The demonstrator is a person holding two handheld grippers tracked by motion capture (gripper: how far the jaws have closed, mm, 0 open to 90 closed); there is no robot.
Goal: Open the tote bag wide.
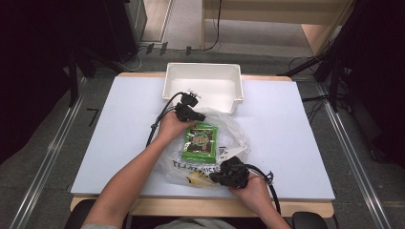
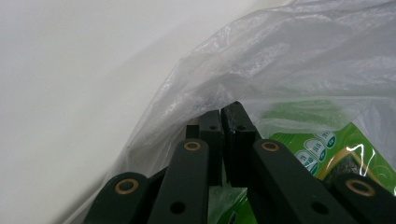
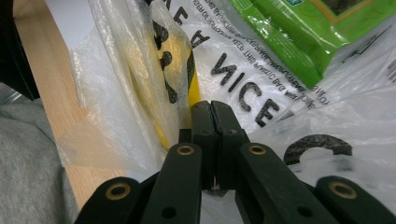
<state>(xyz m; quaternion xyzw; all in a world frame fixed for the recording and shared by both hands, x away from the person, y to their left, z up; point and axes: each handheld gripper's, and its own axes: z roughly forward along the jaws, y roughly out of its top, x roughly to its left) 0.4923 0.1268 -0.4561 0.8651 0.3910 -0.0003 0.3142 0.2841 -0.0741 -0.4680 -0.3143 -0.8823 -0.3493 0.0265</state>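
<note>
A clear plastic bag (image 1: pixel 229 143) with black lettering lies crumpled in the middle of the table. A green snack packet (image 1: pixel 200 140) rests in its folds, partly behind film in the left gripper view (image 2: pixel 327 149). My left gripper (image 1: pixel 199 116) is at the bag's far left edge, its jaws shut (image 2: pixel 223 111) with the bag's film (image 2: pixel 280 60) gathered at their tips. My right gripper (image 1: pixel 213 177) is at the bag's near edge, jaws shut (image 3: pixel 210 106) on printed film (image 3: pixel 261 93). A yellow item (image 3: pixel 170 70) shows through the bag just beyond them.
A white bin (image 1: pixel 203 86) stands at the table's far edge, right behind the left gripper. The pale table top (image 1: pixel 286 133) stretches to both sides of the bag. Its wooden front edge (image 3: pixel 51 107) runs close under the right gripper, by the person's grey sleeve.
</note>
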